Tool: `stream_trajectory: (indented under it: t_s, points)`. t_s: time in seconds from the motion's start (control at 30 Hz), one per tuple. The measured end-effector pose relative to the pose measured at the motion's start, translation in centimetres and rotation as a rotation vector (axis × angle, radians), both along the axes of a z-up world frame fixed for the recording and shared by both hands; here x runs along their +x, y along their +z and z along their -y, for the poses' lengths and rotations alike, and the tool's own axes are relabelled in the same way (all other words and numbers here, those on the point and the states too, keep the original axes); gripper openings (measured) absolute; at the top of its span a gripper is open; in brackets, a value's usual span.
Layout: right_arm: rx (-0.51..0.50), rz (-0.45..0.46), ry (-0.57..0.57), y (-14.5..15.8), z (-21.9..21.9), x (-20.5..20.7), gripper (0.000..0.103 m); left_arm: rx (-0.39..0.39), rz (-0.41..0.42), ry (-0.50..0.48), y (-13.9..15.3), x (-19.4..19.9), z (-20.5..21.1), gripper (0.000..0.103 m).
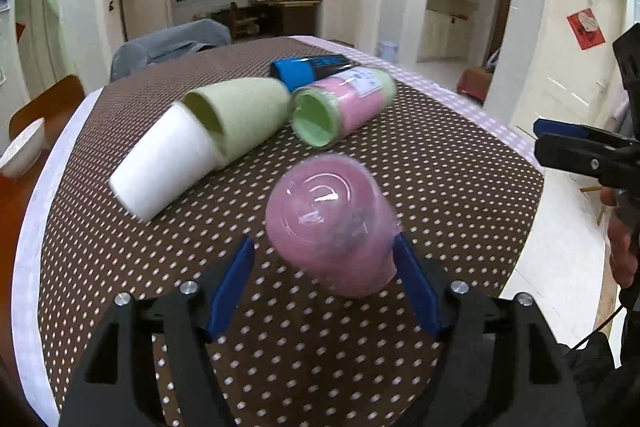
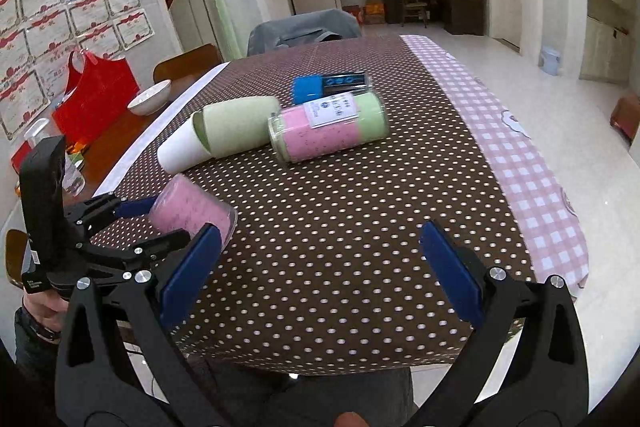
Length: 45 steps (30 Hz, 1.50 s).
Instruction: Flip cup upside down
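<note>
The left claw [image 1: 324, 271] has its blue fingers [image 1: 230, 285] spread wide, the right-hand one touching what sits between them while the left-hand one stands apart from it. The right claw [image 2: 320, 267] is held off to the side with its blue fingers [image 2: 450, 269] spread wide and nothing between them. A bare hand [image 2: 42, 307] grips the left claw's handle.

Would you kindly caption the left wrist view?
Open left gripper straddles tilted pink cup on dotted tablecloth.

We see one pink cup [image 1: 332, 223], one white cup [image 1: 160, 171], one green sleeve [image 1: 244, 115], one pink-and-green jar [image 1: 340, 107], one blue box [image 1: 308, 69] and one bowl [image 2: 150, 99].
</note>
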State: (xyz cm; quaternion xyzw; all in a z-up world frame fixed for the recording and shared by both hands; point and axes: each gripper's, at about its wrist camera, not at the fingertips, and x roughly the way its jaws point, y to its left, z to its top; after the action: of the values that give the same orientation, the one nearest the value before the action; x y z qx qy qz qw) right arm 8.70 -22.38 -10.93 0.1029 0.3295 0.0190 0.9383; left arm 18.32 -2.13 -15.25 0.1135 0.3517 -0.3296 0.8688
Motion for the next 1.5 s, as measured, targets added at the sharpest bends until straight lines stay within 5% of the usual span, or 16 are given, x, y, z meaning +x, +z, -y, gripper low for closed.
stream_trajectory:
  t_s: [0.23,0.73,1.5]
  points:
    - [-0.024,-0.008,0.038,-0.1,-2.3,0.5,0.097,0.014,-0.011,0.077,-1.2,1.2,-2.5,0.071]
    - [-0.045,0.012,0.120,0.7,-4.9,2.3,0.097,0.057,0.114,0.225,1.1,-1.3,-4.5,0.071]
    - [-0.083,-0.034,0.377,2.3,-7.5,7.8,0.097,0.042,0.117,0.464,4.2,-2.4,-6.2,0.071]
